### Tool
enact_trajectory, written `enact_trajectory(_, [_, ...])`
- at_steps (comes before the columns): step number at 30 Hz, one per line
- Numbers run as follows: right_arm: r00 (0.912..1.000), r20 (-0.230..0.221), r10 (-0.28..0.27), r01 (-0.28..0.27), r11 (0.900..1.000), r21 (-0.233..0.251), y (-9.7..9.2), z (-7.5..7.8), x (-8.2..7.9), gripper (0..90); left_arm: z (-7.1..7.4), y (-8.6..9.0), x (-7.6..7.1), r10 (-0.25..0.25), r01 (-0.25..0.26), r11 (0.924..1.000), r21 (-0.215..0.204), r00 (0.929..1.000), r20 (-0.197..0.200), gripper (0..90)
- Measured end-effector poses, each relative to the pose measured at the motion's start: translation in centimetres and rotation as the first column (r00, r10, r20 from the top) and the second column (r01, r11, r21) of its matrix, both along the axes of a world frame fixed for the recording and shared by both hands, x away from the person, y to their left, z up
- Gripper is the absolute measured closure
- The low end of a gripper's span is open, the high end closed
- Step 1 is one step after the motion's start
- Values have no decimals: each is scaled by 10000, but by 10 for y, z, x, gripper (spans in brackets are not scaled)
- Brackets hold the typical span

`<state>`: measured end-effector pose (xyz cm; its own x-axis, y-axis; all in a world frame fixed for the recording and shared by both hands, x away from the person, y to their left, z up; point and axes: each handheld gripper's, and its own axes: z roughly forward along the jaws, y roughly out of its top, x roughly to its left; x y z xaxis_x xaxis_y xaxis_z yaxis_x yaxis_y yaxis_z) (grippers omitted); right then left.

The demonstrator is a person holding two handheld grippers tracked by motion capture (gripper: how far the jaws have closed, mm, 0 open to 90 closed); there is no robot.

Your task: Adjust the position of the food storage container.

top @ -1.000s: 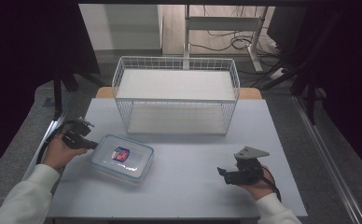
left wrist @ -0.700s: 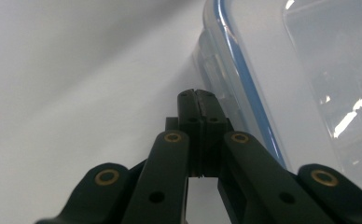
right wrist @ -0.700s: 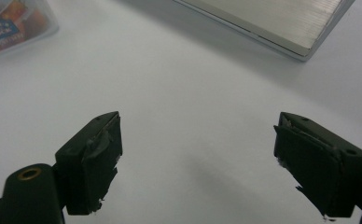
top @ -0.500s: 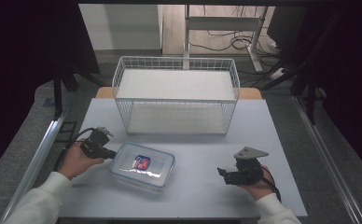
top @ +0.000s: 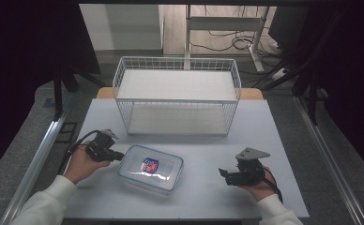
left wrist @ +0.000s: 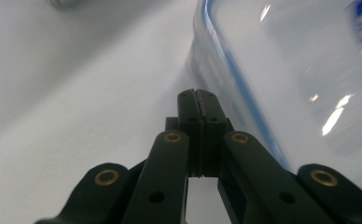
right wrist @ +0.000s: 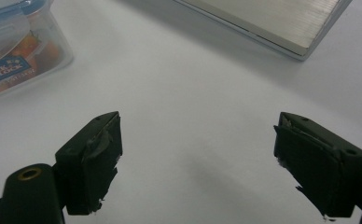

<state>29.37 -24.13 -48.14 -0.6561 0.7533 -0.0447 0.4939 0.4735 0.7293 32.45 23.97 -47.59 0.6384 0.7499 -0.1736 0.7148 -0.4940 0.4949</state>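
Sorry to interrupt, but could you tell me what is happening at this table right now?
A person holds a tool in each hand. The left tool, jaws shut, is pressed against the side of a clear lidded container lying in front of a white wire basket. The right tool sits open over bare table, apart from the container.

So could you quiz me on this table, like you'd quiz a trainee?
1. True or false: the left gripper has its jaws shut.
2. The right gripper is: A) shut on the container, B) open over bare table, C) inside the basket.
3. What lies between the two grippers?

Key: 1 true. 2 B. 3 the clear lidded container, in front of the wire basket.
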Motion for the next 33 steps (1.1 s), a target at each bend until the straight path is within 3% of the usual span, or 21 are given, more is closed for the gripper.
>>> enact_trajectory(4, [10000, 9, -2, 2, 10000, -20, 0, -1, 0, 155, 15, 4, -5, -45, 61, 9986, -532, 9996, 289, 900])
enact_trajectory(6, [10000, 7, 13, -13, 10000, -68, 0, -1, 1, 155, 26, -6, -15, -671, 711, 9927, -972, 9968, 433, 900])
enact_trajectory(7, [10000, 9, 18, -18, 10000, -66, 1, -1, 1, 155, 27, -11, -18, -854, 896, 9915, -946, 9952, 468, 900])
enact_trajectory(11, [10000, 14, 14, -14, 10000, -65, 1, -1, 0, 155, 30, -45, -38, -2107, 2162, 9735, -750, 9747, 748, 900])
enact_trajectory(12, [10000, 14, 14, -14, 10000, -65, 1, -1, 0, 155, 30, -45, -38, -2107, 2162, 9735, -750, 9747, 748, 900])
enact_trajectory(13, [10000, 0, 10, -10, 10000, -67, 1, -1, 0, 155, 31, -59, -46, -2630, 2699, 9595, -803, 9609, 865, 900])
enact_trajectory(14, [10000, 0, 16, -16, 10000, -73, 1, -1, 0, 155, 32, -66, -50, -2830, 2909, 9531, -840, 9544, 947, 900])
enact_trajectory(15, [10000, 0, 16, -16, 10000, -73, 1, -1, 0, 155, 32, -66, -50, -2830, 2909, 9531, -840, 9544, 947, 900])
enact_trajectory(17, [10000, -15, 7, -7, 10000, -50, 1, -1, 0, 155, 33, -81, -60, -3285, 3374, 9361, -997, 9396, 956, 900])
enact_trajectory(19, [10000, -45, -9, 8, 10000, -77, 1, -2, 1, 155, 33, -87, -64, -3573, 3653, 9221, -1279, 9304, 812, 900])
enact_trajectory(20, [10000, -45, -9, 8, 10000, -77, 1, -2, 1, 155, 33, -87, -64, -3573, 3653, 9221, -1279, 9304, 812, 900])
enact_trajectory(21, [10000, -66, -28, 27, 10000, -93, 1, -2, 1, 155, 29, -95, -69, -3877, 3940, 9104, -1264, 9190, 719, 900])
enact_trajectory(23, [10000, -65, -21, 20, 9999, -105, 1, -2, 0, 155, 25, -102, -74, -4141, 4187, 9013, -1109, 9081, 628, 900])
enact_trajectory(24, [10000, -65, -21, 20, 9999, -105, 1, -2, 0, 155, 25, -102, -74, -4141, 4187, 9013, -1109, 9081, 628, 900])
enact_trajectory(25, [10000, -54, -21, 20, 9999, -106, 1, -2, 0, 155, 19, -109, -78, -4425, 4455, 8924, -710, 8951, 544, 900])
enact_trajectory(27, [10000, -47, -21, 20, 9999, -114, 1, -2, 0, 155, 14, -115, -81, -4654, 4672, 8831, -431, 8839, 456, 900])
enact_trajectory(28, [10000, -47, -21, 20, 9999, -114, 1, -2, 0, 155, 14, -115, -81, -4654, 4672, 8831, -431, 8839, 456, 900])
enact_trajectory(29, [10000, -43, -23, 22, 9999, -119, 1, -2, 0, 155, 10, -118, -83, -4783, 4795, 8769, -336, 8773, 392, 900])
enact_trajectory(30, [10000, -50, -37, 36, 9999, -125, 1, -2, 1, 155, 7, -121, -83, -4817, 4827, 8754, -261, 8755, 378, 900])
enact_trajectory(31, [10000, -52, -43, 42, 9999, -134, 1, -2, 1, 155, 4, -123, -83, -4942, 4953, 8676, -448, 8687, 329, 900])
enact_trajectory(33, [10000, -70, -43, 42, 9999, -159, 1, -3, 1, 155, 3, -125, -83, -4989, 5006, 8638, -575, 8656, 421, 900])
